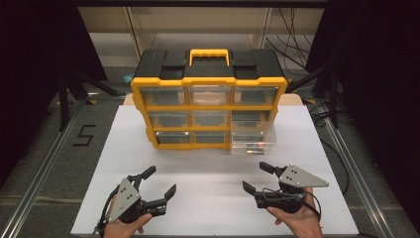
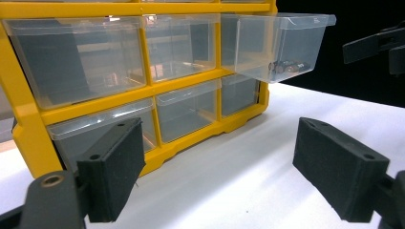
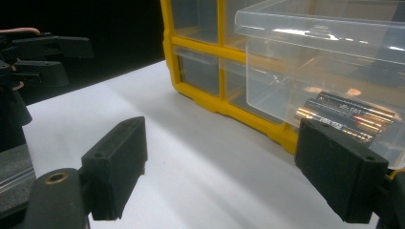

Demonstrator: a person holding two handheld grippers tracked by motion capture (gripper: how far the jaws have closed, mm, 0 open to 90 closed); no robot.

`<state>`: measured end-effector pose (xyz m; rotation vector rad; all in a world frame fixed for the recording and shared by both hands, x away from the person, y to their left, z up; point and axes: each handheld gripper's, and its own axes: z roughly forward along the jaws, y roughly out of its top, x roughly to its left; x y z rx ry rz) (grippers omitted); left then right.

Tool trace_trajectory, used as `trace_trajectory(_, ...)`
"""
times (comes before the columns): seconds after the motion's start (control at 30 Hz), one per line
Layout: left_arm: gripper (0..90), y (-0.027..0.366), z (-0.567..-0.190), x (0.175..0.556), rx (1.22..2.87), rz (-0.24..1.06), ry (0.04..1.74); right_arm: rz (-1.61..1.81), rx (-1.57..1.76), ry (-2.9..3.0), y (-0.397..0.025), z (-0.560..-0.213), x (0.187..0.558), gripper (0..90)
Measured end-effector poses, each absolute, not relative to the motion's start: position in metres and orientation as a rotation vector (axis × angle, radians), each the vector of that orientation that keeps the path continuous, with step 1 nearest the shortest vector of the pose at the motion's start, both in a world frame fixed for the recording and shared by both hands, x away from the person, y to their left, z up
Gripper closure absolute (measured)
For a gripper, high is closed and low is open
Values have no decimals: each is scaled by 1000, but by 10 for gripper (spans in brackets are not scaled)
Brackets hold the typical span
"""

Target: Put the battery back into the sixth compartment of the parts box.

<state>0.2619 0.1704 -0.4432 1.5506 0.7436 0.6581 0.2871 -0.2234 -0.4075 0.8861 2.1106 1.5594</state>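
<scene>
A yellow and black organizer (image 1: 208, 74) with clear drawers stands at the back middle of the white table (image 1: 208, 203). Its right drawer in the middle row (image 1: 252, 136) (image 2: 279, 43) (image 3: 325, 52) is pulled out, and several batteries (image 2: 286, 67) (image 3: 348, 117) lie in it. My left gripper (image 1: 159, 181) (image 2: 224, 171) is open and empty at the front left, pointing toward the organizer. At the front right, my right gripper (image 1: 256, 176) (image 3: 227, 167) is also open and empty, a short way before the pulled-out drawer.
The other drawers are closed. A yellow carry handle (image 1: 209, 53) tops the organizer. Metal rails (image 1: 47, 163) run along both sides of the table, with a "5" marking (image 1: 84, 135) on the floor at left and cables (image 1: 324, 116) at right. Dark stands flank the table.
</scene>
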Motion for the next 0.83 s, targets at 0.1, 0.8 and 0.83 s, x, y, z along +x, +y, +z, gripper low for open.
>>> trace_trajectory(0.1,173,170,-443,262,1551,658,743,1565,877,2110,-224,-409,286,192)
trace_trajectory(0.8,173,170,-443,262,1549,657,746,1556,884,2107,-226,-412,285,187)
trace_trajectory(0.83,173,170,-443,262,1549,657,746,1556,888,2109,-227,-412,285,187)
